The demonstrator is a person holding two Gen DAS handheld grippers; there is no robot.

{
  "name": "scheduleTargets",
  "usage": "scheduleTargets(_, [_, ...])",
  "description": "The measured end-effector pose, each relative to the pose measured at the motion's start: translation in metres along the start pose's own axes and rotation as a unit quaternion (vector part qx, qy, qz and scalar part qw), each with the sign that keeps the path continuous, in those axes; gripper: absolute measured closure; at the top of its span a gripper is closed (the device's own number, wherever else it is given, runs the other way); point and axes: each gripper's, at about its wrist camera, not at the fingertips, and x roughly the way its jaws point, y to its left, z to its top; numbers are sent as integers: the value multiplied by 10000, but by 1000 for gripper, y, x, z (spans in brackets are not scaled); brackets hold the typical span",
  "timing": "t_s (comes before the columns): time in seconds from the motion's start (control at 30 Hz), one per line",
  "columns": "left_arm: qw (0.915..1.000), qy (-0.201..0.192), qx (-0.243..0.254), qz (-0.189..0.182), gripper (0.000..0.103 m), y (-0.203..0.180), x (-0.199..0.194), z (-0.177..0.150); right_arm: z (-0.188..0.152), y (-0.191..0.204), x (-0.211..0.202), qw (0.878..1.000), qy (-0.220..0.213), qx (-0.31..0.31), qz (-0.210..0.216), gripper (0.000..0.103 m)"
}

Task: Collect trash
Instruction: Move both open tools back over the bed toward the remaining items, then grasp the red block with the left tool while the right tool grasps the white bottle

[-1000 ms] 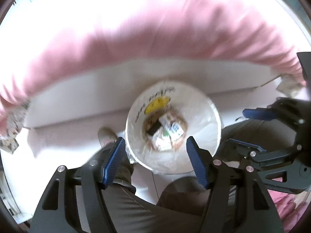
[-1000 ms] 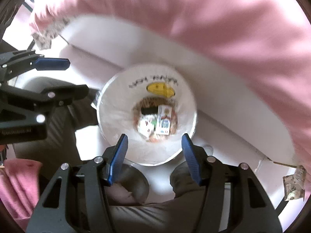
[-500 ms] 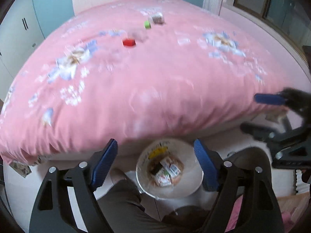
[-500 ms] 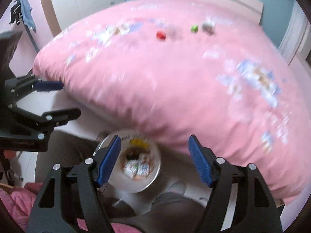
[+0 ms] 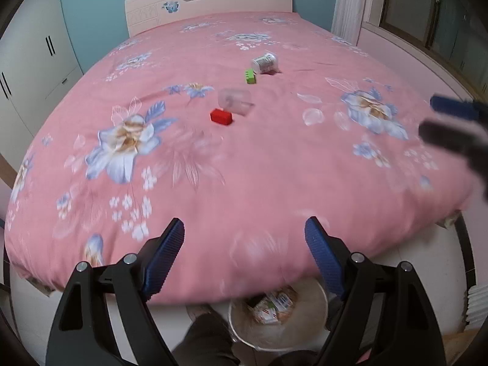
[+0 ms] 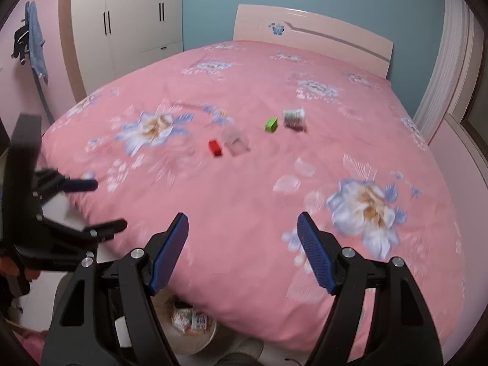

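A pink flowered bed [image 5: 244, 167] fills both views. On it lie a clear plastic cup [image 5: 235, 101] [image 6: 234, 141], a red block [image 5: 221, 116] [image 6: 215, 147], a green block [image 5: 250, 76] [image 6: 271, 124] and a printed white cup on its side [image 5: 265, 62] [image 6: 294, 118]. A white bin [image 5: 308, 329] [image 6: 207, 340] with wrappers inside stands on the floor at the bed's foot. My left gripper [image 5: 244, 238] is open and empty above the bed's near edge. My right gripper [image 6: 242, 233] is open and empty too, to its right.
A headboard [image 5: 210, 3] and a teal wall stand behind the bed. White wardrobes [image 6: 134, 21] line the left side, curtains [image 6: 448, 61] and a window the right. The person's legs [image 5: 207, 341] are beside the bin.
Both grippers have tilted up from looking down into the bin to looking across the bed. Both stay open and empty.
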Motion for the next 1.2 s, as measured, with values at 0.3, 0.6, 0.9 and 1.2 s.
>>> scheduleTargets(0.3, [10000,-28,-33,-63,20,22,46,58,75,-41,58,9998,-30,55,-191,26])
scheduleTargets(0.6, [9996,-40,276,10,14,44,122,103,141,-83,162,9991,84,67,-418,23])
scheduleTargets(0.9, [9990,141,371,-186,12,60,205,131,176,-115,279,9981,494,167,-324,23])
scheduleTargets(1.2, [9971,78,655,-390,12,59,246,144,202,-128,372,9952,829,178,-482,23])
